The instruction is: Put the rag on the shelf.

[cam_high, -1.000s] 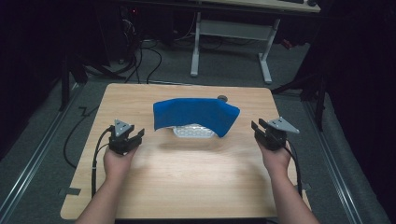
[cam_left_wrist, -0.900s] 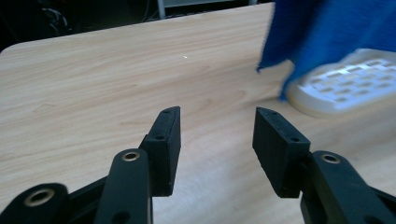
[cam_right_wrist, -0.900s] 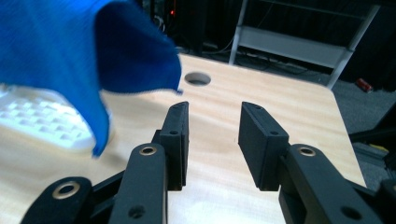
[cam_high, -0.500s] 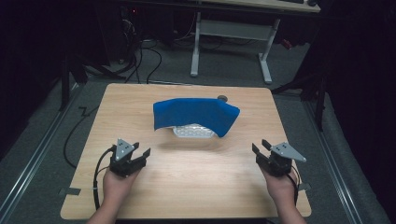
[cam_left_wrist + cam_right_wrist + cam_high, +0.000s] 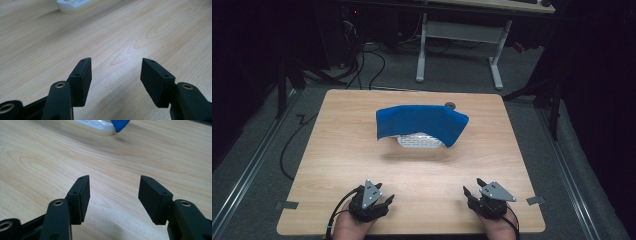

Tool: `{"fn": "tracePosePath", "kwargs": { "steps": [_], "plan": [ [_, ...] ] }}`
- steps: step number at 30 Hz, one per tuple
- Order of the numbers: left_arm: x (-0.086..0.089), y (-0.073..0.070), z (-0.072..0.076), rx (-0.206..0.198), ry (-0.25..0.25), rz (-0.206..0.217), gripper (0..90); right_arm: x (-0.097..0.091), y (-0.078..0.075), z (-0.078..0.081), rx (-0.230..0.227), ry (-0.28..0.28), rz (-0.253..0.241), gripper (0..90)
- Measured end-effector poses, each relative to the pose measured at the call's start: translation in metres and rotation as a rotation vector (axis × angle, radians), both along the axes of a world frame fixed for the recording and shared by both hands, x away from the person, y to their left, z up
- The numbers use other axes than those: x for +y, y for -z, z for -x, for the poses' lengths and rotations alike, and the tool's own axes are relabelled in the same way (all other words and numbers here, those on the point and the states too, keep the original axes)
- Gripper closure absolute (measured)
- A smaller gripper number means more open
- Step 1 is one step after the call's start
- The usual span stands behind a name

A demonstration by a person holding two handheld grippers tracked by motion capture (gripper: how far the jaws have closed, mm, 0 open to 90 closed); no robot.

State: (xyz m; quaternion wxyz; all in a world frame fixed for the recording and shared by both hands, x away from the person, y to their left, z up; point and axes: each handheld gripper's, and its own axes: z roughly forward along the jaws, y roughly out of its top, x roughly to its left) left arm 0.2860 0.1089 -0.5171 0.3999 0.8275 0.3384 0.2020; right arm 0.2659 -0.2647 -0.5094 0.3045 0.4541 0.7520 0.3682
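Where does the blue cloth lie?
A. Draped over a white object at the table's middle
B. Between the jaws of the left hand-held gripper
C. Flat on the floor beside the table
A: the blue cloth hangs over the white object on the table, far from both grippers.

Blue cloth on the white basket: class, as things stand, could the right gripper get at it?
Probably yes. The right gripper is open and empty near the table's front edge, with bare wood between it and the blue cloth draped over the white basket.
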Motion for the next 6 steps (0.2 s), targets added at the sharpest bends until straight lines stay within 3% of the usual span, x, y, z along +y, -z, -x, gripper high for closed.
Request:
{"fn": "tracePosePath", "kwargs": {
  "steps": [1, 6],
  "plan": [
    [-0.001, -0.0003, -0.0019, 0.008, 0.001, 0.018, 43.1, -0.0003, 0.0004, -0.0009, 0.003, -0.002, -0.01, 43.3],
    [0.0011, 0.0006, -0.0032, 0.006, -0.008, 0.018, 43.0, -0.0013, 0.0011, -0.001, 0.004, 0.001, -0.013, 43.2]
  ]
}}
